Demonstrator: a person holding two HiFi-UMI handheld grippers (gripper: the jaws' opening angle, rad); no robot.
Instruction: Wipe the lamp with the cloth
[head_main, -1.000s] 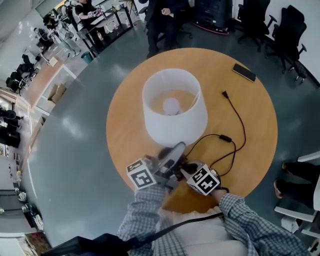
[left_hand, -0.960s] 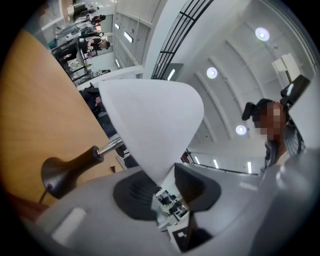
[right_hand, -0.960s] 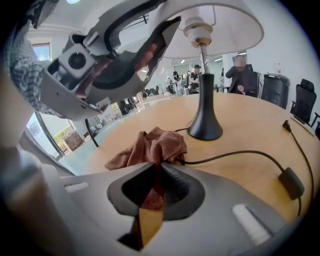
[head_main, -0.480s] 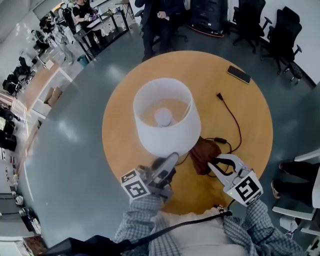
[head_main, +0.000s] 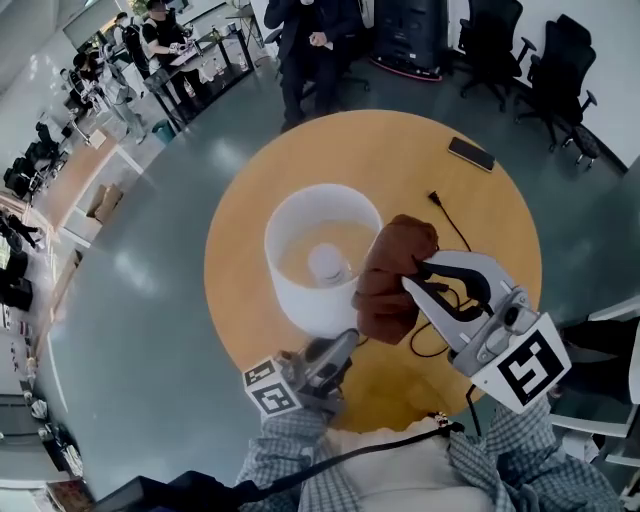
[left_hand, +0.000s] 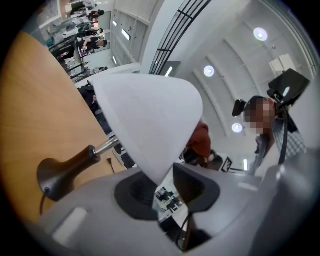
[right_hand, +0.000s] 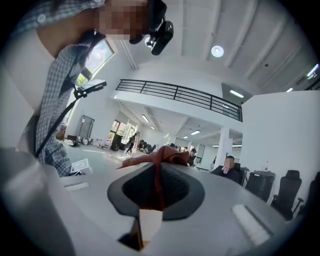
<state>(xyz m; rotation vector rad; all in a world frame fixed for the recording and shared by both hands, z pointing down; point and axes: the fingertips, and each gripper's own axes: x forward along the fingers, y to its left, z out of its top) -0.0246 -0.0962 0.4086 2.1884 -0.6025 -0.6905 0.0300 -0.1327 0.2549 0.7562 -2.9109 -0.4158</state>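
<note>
Cloth (head_main: 390, 292), rust-brown and limp, hangs bunched from the right tool (head_main: 411, 275), whose jaws are pressed together on a fold of it. It is raised just right of the white lampshade (head_main: 305, 295), near its upper rim. Being soft, it should drape and mould to the curved shade wherever it is pinched. The left tool (head_main: 347, 342) is at the near side of the shade. Its jaws have just been closing around the lower rim, with a gap showing beside one pad. The shade looks thin, light and easily dented, so that rim is a delicate hold. The dark rounded base (left_hand: 64, 172) and metal stem (left_hand: 106, 146) seem the sturdier parts. The lamp stands left of centre on the round wooden tabletop (head_main: 490, 215), with its black cord (head_main: 457, 232) trailing right.
</note>
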